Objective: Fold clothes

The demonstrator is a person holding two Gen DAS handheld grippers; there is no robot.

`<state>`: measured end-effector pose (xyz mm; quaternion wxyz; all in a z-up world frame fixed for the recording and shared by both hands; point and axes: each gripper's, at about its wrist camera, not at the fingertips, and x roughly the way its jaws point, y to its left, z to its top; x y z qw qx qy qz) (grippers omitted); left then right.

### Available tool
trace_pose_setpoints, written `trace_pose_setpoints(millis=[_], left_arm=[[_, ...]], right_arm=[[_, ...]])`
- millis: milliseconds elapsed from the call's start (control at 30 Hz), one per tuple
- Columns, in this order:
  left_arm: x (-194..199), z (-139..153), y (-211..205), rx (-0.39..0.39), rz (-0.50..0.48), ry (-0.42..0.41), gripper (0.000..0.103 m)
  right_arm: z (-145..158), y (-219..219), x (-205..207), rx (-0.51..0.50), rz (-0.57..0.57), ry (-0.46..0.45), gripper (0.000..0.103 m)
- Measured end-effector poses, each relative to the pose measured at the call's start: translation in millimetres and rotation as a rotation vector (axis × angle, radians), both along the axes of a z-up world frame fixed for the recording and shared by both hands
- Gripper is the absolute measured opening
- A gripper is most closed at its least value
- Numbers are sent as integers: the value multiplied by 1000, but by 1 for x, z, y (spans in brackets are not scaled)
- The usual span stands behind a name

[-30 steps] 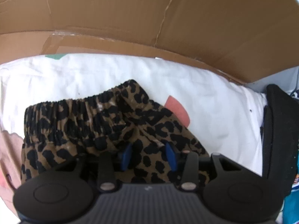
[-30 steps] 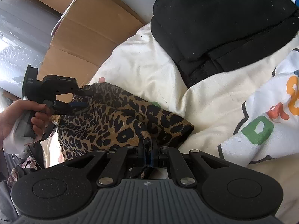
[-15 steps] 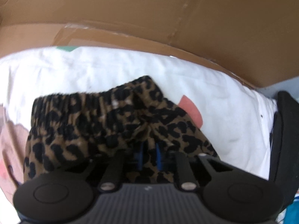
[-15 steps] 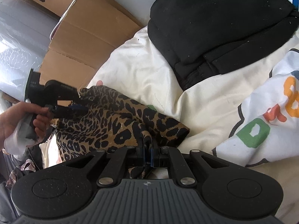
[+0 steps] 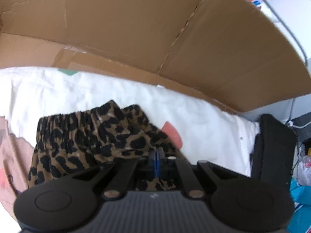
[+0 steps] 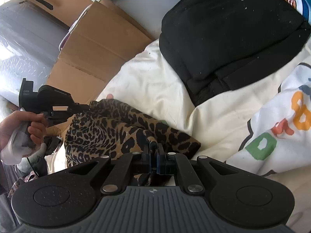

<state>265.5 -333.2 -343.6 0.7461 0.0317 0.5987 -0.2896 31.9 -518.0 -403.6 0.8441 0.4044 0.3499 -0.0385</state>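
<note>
A leopard-print garment (image 5: 91,136) with an elastic waistband lies bunched on a white bedsheet (image 5: 97,91). My left gripper (image 5: 156,155) is shut on a fold of its fabric, blue pads pressed together. In the right wrist view the same leopard-print garment (image 6: 116,128) stretches between both grippers. My right gripper (image 6: 153,151) is shut on its near edge. The left gripper (image 6: 85,106) shows at the garment's far left corner, held by a person's hand (image 6: 21,124).
A flattened cardboard box (image 5: 136,29) stands along the bed's far edge. A folded black garment (image 6: 229,38) lies on the sheet at upper right. A white cloth with coloured letters (image 6: 281,128) lies to the right. A pink cloth (image 5: 13,165) sits left.
My left gripper went from open to shut on the leopard fabric and lifted a little. The right gripper kept its grip and the garment shifted slightly.
</note>
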Motion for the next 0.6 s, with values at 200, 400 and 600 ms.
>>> trace_pose_setpoints(millis=[200,400,600], left_arm=[[2,-2,-9,-55,3,12,0],[2,-14,-22,-72,-3,19,0],[4,-46,-29,-72,12,64,1]], right_arm=[[5,-4,-1,-15,-16,3,3],[0,-11,0,-17,-43,27,3],[-11,-15,0,-27,-46,61,3]])
